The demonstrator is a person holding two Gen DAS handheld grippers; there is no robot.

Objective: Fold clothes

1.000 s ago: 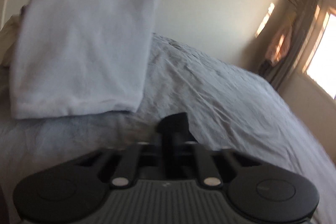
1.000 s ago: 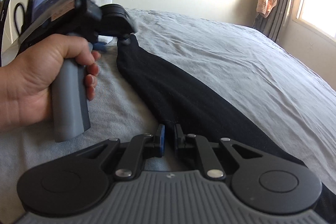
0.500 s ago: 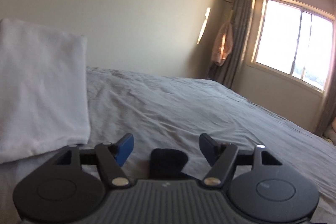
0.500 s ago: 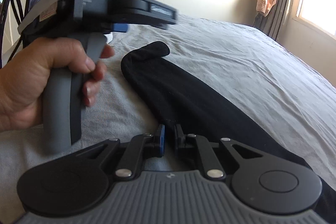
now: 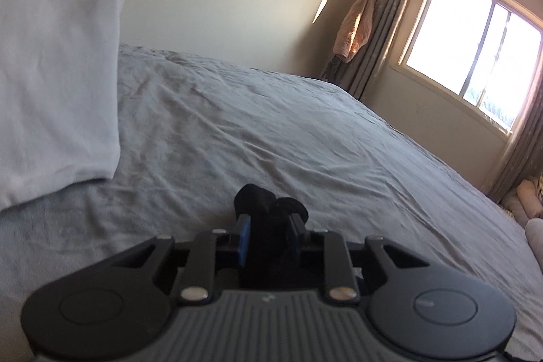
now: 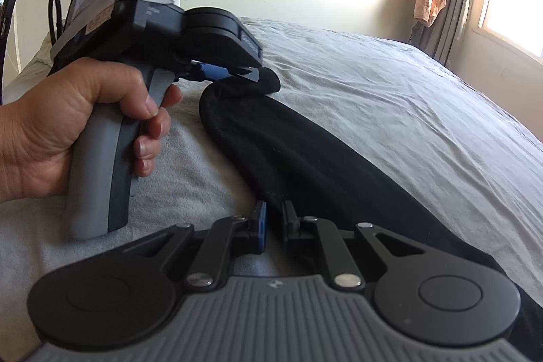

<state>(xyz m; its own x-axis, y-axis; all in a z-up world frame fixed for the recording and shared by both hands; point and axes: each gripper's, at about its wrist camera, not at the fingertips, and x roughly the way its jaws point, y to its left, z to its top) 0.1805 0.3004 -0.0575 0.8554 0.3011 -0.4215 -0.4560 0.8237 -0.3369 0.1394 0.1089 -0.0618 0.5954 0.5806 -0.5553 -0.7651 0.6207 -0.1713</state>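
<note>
A long black garment (image 6: 305,158) lies diagonally across the grey bed (image 6: 390,73). A hand (image 6: 85,111) holds my left gripper (image 6: 237,73) at the garment's far end. Its jaws are closing, and the bunched black cloth (image 5: 258,195) is squeezed between the pads of the left gripper (image 5: 269,219). My right gripper (image 6: 274,209) sits at the near part of the garment, its jaws nearly together on the cloth's edge. The garment's lower end runs out of view behind the right gripper's body.
A folded white cloth (image 5: 51,73) stands at the left on the bed (image 5: 271,124). Beyond the bed's far right side are a bright window (image 5: 475,56), grey curtains (image 5: 383,22) and a peach cloth (image 5: 354,29) hanging by them.
The left gripper opened, letting go of the garment's tip, tilted upward, then closed again on a thicker bunch of that end. The right gripper kept still.
</note>
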